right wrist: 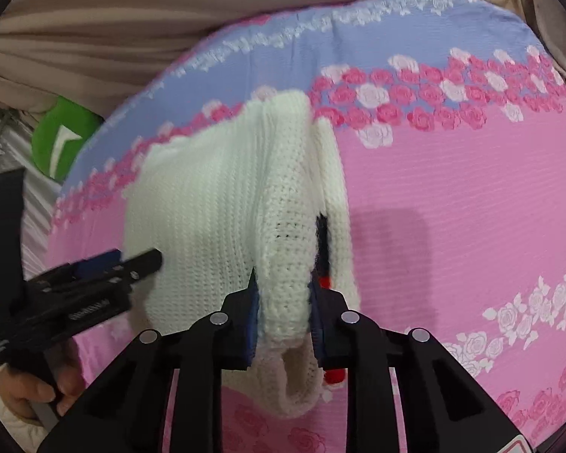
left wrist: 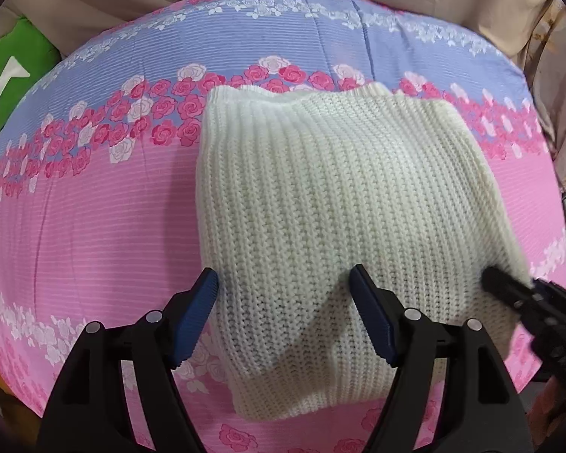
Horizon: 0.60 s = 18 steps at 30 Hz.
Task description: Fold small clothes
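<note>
I pinched the white knit sweater's (right wrist: pixel 222 204) near edge in my right gripper (right wrist: pixel 285 302) to carry the fold over, while my left gripper (left wrist: pixel 283 317) hovered spread above it.

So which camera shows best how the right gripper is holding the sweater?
The right wrist view: the right gripper is shut on a bunched edge of the sweater. The left wrist view shows only its blurred tip at the sweater's right edge.

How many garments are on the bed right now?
1: a cream knit sweater on the floral sheet, its near edge pinched in the right gripper. Nothing else visible; smaller items could hide beneath.
</note>
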Tool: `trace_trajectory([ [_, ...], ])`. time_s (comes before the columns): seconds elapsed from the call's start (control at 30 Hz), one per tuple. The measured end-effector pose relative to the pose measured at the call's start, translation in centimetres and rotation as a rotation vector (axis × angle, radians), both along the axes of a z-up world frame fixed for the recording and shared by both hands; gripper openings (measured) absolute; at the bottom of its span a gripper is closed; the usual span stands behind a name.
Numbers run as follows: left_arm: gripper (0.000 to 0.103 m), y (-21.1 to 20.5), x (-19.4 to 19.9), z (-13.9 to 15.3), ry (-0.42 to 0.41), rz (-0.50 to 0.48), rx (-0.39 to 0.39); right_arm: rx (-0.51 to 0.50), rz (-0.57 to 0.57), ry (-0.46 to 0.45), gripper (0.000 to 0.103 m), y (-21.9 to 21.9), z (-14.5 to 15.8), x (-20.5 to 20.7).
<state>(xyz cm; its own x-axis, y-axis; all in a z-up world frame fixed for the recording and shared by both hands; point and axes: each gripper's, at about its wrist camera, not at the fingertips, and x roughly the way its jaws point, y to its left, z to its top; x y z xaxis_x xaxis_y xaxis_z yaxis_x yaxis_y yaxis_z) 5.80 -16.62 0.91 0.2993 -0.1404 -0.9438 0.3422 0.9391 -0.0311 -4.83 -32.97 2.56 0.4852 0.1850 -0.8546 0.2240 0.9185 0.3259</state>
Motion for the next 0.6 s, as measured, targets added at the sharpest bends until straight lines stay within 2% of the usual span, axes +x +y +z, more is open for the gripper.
trace_trajectory([
  [0.07, 0.07, 0.7, -0.4, 0.6, -0.011, 0.016, -0.017, -0.025, 0.005, -0.022, 0.021, 0.0, 1.0, -0.2],
  [0.1, 0.07, 1.0, -0.5, 0.5, -0.012, 0.025, -0.01, -0.036, 0.011, 0.003, 0.021, -0.1, 0.2, 0.0],
  [0.17, 0.071, 1.3, -0.4, -0.8, 0.029, 0.032, 0.003, -0.081, 0.014, 0.116, 0.021, -0.3, -3.5, 0.6],
  [0.23, 0.072, 1.8, -0.4, -2.0, 0.074, 0.049, -0.012, -0.031, 0.005, 0.132, 0.025, -0.8, -5.2, 0.2],
  [0.3, 0.072, 2.2, -0.7, -1.6, 0.073, 0.063, -0.026, -0.01, -0.016, 0.128, 0.026, -0.9, -3.9, 0.2],
  [0.47, 0.07, 2.4, -1.7, 0.4, 0.026, 0.058, -0.027, -0.026, -0.003, 0.044, 0.041, -0.6, 0.1, 0.6],
  [0.5, 0.07, 2.3, -2.0, 0.6, 0.019, 0.057, -0.023, -0.023, -0.008, 0.035, 0.047, -0.9, 0.5, 1.2],
  [0.53, 0.07, 2.2, -2.1, 0.9, 0.012, 0.055, -0.021, -0.022, -0.013, 0.03, 0.05, -1.2, 0.8, 2.0],
  [0.6, 0.07, 2.2, -2.4, 1.4, -0.005, 0.059, -0.018, -0.021, -0.015, 0.036, 0.05, -1.6, 0.7, 3.9],
])
